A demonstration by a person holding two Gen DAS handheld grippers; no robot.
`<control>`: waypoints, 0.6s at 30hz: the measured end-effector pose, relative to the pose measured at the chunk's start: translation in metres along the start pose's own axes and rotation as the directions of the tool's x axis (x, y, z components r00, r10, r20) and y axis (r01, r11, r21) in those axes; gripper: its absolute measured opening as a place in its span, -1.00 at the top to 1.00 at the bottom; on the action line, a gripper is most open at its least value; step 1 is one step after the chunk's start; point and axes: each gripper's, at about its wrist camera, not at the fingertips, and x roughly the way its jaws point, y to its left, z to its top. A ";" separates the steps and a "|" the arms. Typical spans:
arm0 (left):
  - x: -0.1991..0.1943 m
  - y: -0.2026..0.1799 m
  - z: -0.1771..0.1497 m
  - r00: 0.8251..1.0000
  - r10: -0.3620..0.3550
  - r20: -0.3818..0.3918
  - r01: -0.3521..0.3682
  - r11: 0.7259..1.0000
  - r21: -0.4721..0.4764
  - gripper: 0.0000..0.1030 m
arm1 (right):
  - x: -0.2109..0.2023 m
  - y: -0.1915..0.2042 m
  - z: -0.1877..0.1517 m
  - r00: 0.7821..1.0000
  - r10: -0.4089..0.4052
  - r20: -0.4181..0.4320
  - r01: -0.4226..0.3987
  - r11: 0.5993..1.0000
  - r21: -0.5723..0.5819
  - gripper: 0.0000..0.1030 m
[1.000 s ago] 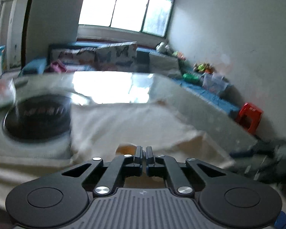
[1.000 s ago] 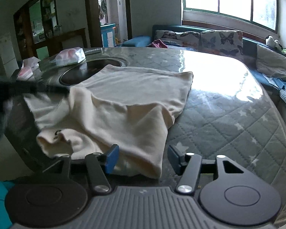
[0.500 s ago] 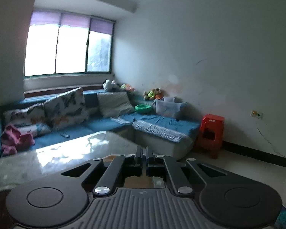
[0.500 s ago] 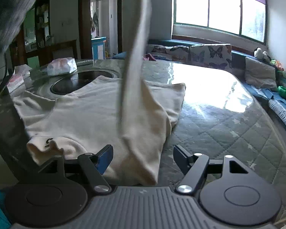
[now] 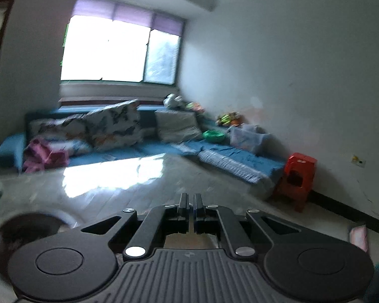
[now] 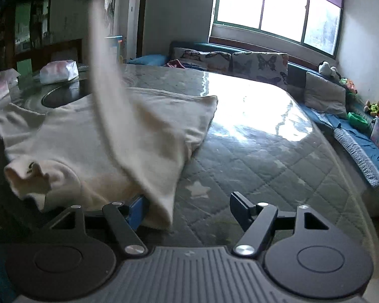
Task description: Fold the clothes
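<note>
A cream shirt [image 6: 108,136] lies on the quilted grey table [image 6: 252,156] in the right wrist view. One strip of it [image 6: 101,58] is pulled up high toward the top left of that view. My right gripper [image 6: 189,209] is open, low at the shirt's near edge, with the cloth's corner beside its left finger [image 6: 136,208]. My left gripper [image 5: 190,202] is shut, raised above the table; a bit of cream cloth [image 5: 189,240] shows under its fingers, held between them.
A round dark inset [image 6: 63,97] and tissue packs [image 6: 59,72] lie on the table's far left. A blue sofa [image 6: 240,60] with cushions runs along the window wall. A red stool [image 5: 298,176] stands by the right wall.
My left gripper lifted the shirt's edge high off the table and swung its view across the room. The right gripper stayed open and moved slightly closer to the shirt's near corner.
</note>
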 end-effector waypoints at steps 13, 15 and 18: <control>-0.022 0.055 -0.099 0.961 0.150 -0.231 -0.173 0.981 -0.083 0.90 | -0.014 -0.009 0.016 0.994 0.071 -0.078 -0.077 0.995 -0.071 -0.36; -0.027 0.058 -0.099 0.960 0.171 -0.223 -0.192 0.978 -0.075 0.89 | -0.016 -0.015 0.026 0.994 0.083 -0.065 -0.088 0.994 -0.068 -0.23; -0.029 0.060 -0.097 0.965 0.170 -0.201 -0.189 0.979 -0.077 0.87 | -0.012 -0.015 0.041 0.992 0.127 -0.023 -0.128 0.990 -0.051 0.00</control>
